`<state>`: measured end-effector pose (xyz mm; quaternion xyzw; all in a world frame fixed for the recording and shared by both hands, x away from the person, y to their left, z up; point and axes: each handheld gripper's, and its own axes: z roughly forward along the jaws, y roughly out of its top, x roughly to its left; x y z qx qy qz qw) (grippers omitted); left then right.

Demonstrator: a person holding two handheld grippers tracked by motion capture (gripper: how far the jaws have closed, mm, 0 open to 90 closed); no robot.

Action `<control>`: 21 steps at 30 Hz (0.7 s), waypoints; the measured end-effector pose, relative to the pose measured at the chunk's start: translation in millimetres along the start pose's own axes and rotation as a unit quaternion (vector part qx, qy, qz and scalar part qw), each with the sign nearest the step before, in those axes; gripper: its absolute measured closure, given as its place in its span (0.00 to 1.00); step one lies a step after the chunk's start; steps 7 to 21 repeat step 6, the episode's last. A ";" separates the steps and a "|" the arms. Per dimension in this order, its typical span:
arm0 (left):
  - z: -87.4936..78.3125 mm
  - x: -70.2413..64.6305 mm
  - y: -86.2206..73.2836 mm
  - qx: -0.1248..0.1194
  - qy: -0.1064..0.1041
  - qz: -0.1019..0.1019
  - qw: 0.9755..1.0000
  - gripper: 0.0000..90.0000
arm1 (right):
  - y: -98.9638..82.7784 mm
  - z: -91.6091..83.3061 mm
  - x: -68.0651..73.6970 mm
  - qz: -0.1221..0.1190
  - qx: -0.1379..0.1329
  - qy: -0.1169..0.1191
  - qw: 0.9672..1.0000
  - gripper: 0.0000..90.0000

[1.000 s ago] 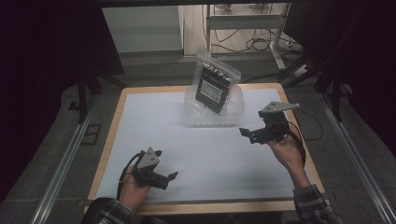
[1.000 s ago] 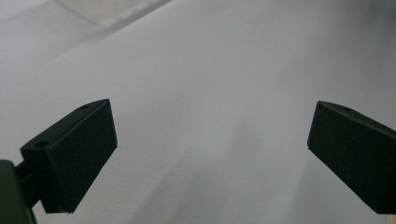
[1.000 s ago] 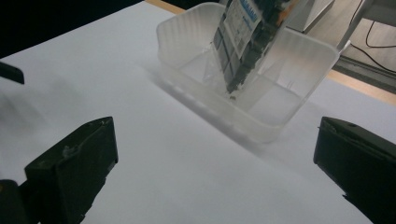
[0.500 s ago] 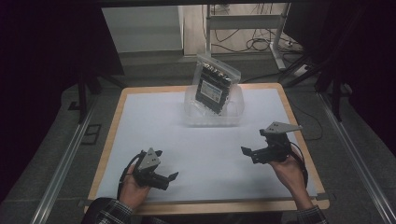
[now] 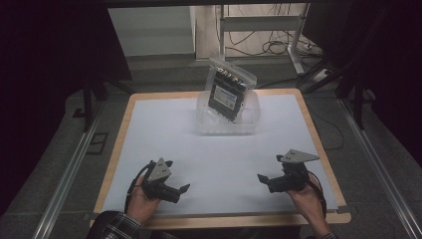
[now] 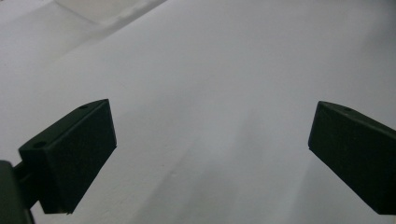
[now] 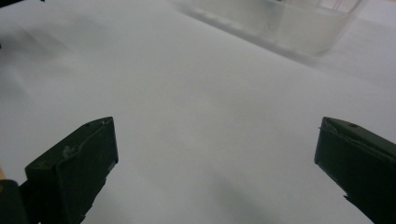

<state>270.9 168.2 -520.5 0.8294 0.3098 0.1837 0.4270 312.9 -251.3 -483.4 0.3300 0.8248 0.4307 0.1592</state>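
Note:
A clear plastic tub (image 5: 228,124) stands at the back middle of the white table top (image 5: 224,159). A clear bag with a black, white-labelled item (image 5: 228,92) leans upright in it. My left gripper (image 5: 176,185) rests low near the front left edge, held in a hand, open with nothing between its jaws. My right gripper (image 5: 266,177) sits near the front right edge, also open and holding nothing. The left gripper (image 6: 210,140) has its jaws wide apart over bare white surface. The right gripper (image 7: 215,158) is spread the same way, with the tub (image 7: 289,23) far ahead.
The table has a wooden rim (image 5: 117,149). Metal rails (image 5: 64,184) run along both sides on the floor. Cables and a stand (image 5: 293,47) lie behind the table. Broad white surface stretches between the grippers and the tub.
My right gripper has drawn back from the middle right toward the front edge and come lower. The left gripper has stayed in place.

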 end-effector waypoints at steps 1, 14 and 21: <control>0.0 0.0 0.0 0.000 0.000 0.000 1.000 0.01 | -1.5 0.6 -0.5 0.001 0.002 0.001 1.000 0.00; 0.4 -0.1 0.2 0.001 0.003 0.002 1.000 0.00 | -2.8 1.1 -1.0 -0.003 0.003 0.000 1.000 0.00; 0.4 -0.1 0.2 0.001 0.003 0.002 1.000 0.00 | -2.8 1.1 -1.0 -0.003 0.003 0.000 1.000 0.00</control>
